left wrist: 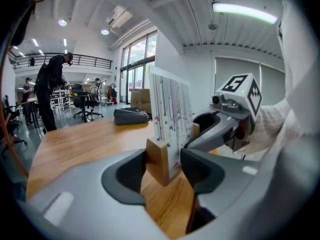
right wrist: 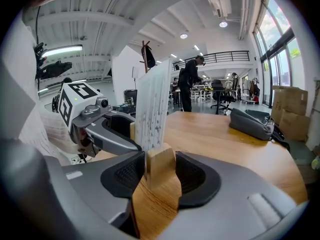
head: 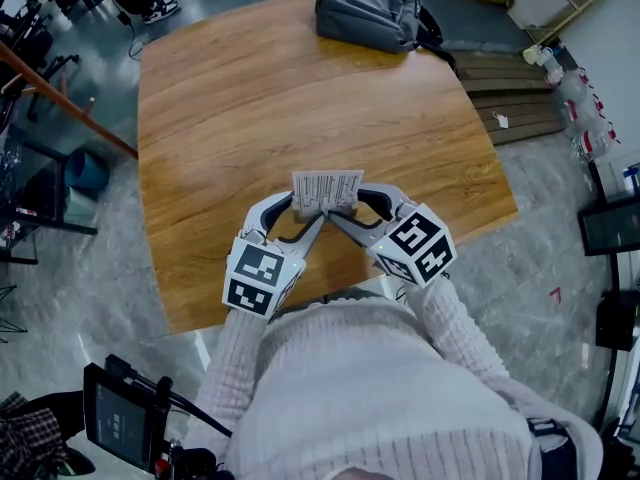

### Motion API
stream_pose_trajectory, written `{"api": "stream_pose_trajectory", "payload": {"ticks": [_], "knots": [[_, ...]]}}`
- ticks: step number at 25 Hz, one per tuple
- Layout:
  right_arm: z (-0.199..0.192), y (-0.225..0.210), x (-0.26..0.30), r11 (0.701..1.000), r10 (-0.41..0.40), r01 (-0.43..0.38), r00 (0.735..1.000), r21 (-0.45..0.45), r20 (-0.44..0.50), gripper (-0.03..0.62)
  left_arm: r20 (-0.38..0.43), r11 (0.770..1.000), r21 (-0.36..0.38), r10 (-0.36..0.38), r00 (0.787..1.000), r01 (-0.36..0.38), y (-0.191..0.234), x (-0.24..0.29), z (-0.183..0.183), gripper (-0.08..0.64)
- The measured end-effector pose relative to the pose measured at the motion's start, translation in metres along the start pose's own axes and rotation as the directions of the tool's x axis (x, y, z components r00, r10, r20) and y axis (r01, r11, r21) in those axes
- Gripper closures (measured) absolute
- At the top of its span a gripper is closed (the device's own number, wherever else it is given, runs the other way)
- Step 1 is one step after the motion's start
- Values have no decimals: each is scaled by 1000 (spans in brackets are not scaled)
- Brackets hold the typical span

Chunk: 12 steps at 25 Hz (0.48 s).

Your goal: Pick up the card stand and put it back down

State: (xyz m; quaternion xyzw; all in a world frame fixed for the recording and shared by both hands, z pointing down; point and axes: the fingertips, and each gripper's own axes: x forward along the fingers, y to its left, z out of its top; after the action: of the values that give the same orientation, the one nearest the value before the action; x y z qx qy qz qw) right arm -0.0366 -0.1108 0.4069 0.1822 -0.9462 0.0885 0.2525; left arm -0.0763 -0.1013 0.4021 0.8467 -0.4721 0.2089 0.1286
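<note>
The card stand (head: pixel 327 192) is a small wooden block with a white printed card upright in it, near the front of the wooden table (head: pixel 240 98). My left gripper (head: pixel 300 211) is shut on its left end and my right gripper (head: pixel 353 210) on its right end. In the left gripper view the block (left wrist: pixel 159 160) sits pinched between both pads, with the right gripper (left wrist: pixel 216 130) beyond it. The right gripper view shows the block's other end (right wrist: pixel 160 164) clamped the same way, and the left gripper (right wrist: pixel 107 129) behind. Whether the block touches the table I cannot tell.
A grey bag (head: pixel 370 10) lies at the table's far edge. A wooden pallet (head: pixel 515 98) is on the floor to the right. A person (right wrist: pixel 189 81) stands far behind the table, near office chairs. A tablet on a mount (head: pixel 122 420) is at lower left.
</note>
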Motion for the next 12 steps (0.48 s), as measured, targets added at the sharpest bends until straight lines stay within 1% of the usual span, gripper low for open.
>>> {"api": "stream_pose_trajectory", "payload": {"ticks": [7, 12], "knots": [[-4, 2, -3, 1000, -8, 8, 1000, 6, -2, 396, -8, 1000, 11, -3, 1000, 3, -5, 0, -2, 339], [-7, -2, 0, 1000, -11, 11, 1000, 12, -3, 396, -4, 1000, -5, -10, 1000, 10, -3, 6, -4, 337]]}}
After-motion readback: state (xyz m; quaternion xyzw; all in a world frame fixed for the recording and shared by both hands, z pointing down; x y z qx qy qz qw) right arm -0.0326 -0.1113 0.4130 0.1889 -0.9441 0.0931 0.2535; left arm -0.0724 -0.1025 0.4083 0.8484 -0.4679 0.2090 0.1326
